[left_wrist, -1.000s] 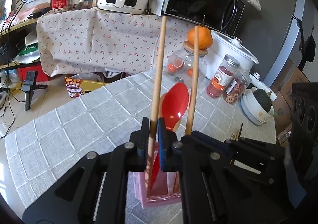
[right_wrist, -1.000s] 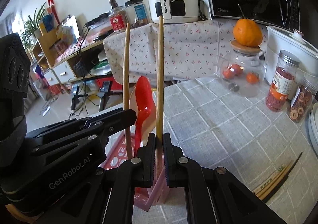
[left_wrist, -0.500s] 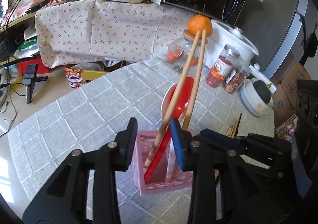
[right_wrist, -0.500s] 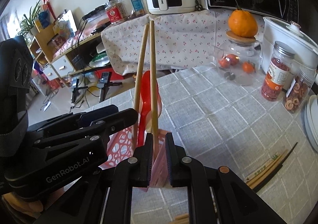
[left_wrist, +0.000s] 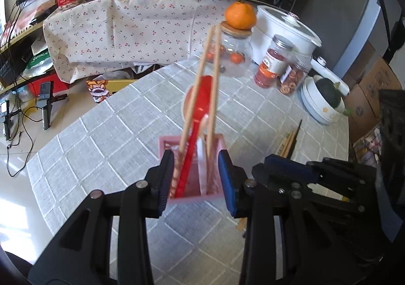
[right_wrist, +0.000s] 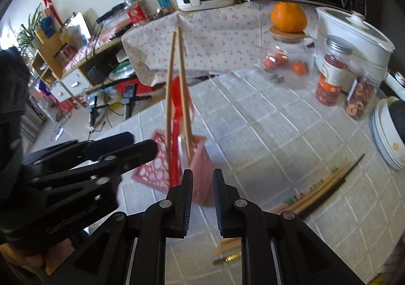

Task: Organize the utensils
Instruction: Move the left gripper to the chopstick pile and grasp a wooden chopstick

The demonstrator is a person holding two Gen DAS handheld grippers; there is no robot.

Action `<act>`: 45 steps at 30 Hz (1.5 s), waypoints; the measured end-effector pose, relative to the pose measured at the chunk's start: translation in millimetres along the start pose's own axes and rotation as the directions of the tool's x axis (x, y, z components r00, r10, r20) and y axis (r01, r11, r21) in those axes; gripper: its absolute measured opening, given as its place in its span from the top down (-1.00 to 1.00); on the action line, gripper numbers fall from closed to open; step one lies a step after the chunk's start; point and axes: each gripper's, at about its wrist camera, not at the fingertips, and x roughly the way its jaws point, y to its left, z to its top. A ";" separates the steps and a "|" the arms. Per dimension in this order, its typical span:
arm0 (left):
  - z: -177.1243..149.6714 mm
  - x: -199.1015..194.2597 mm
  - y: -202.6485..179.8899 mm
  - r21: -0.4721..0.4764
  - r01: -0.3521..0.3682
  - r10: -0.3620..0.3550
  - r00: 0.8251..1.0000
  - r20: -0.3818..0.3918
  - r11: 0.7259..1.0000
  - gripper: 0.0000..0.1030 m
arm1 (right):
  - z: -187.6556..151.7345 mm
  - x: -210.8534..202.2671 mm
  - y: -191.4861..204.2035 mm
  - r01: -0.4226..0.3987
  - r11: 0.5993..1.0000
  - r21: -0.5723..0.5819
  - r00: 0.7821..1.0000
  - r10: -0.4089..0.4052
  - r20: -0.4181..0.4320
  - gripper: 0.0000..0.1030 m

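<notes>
A pink lattice basket [left_wrist: 219, 140] stands on the grey checked tablecloth. Two wooden chopsticks [left_wrist: 210, 62] and a red spoon [left_wrist: 200, 105] lean in it, tips pointing away. My left gripper [left_wrist: 197, 180] hangs open just above the basket's near rim, pads apart from everything. In the right wrist view the same basket [right_wrist: 201, 166], chopsticks [right_wrist: 182, 75] and spoon [right_wrist: 176, 110] lie ahead. My right gripper [right_wrist: 202, 183] is a little behind the basket, its jaws opening with nothing between them. The left gripper [right_wrist: 141, 143] shows at the left there.
Loose chopsticks [right_wrist: 319, 187] lie on the cloth at the right, also seen in the left wrist view [left_wrist: 288, 137]. A glass jar with an orange on its lid [left_wrist: 235, 49], spice jars [left_wrist: 274, 64], a white cooker [left_wrist: 286, 29] and a bowl [left_wrist: 319, 102] line the far edge.
Both grippers let go of the chopsticks they held upright; the sticks now lean together in the basket. Both grippers have drawn back and up, and the left jaws stand much wider.
</notes>
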 end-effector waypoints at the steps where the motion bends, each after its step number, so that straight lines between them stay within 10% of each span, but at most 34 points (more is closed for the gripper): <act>1: -1.5 -3.7 -4.2 0.009 0.007 -0.007 1.000 0.000 1.000 0.27 | -1.0 -1.8 -2.1 0.007 1.000 0.007 1.000 -0.007 -0.004 0.68; 8: -4.9 -17.7 -49.1 0.104 0.074 -0.071 0.997 -0.030 0.992 0.27 | -15.4 -25.2 -73.5 0.091 0.965 0.245 0.995 -0.076 -0.070 0.23; 14: -8.4 18.7 -89.0 0.164 0.119 -0.087 0.979 -0.186 0.979 0.27 | -55.1 -9.3 -161.2 0.131 0.805 0.579 0.974 0.004 -0.226 0.23; 22: -4.3 93.6 -140.6 0.187 0.136 -0.070 0.944 -0.322 0.973 0.27 | -75.1 -4.4 -194.8 0.166 0.689 0.705 0.971 0.012 -0.239 0.23; 29: -2.5 141.2 -148.9 0.150 0.210 -0.126 0.891 -0.437 0.966 0.32 | -83.1 -6.7 -208.8 0.183 0.647 0.740 0.971 -0.002 -0.238 0.23; 41: -21.4 158.3 -178.5 0.311 0.196 -0.051 0.907 -0.419 0.930 0.67 | -76.9 6.5 -214.4 0.171 0.648 0.742 0.971 0.016 -0.238 0.23; 45: -24.0 153.3 -165.8 0.208 0.225 -0.111 0.885 -0.452 0.952 0.83 | -77.8 6.0 -214.2 0.172 0.654 0.737 0.971 0.015 -0.240 0.23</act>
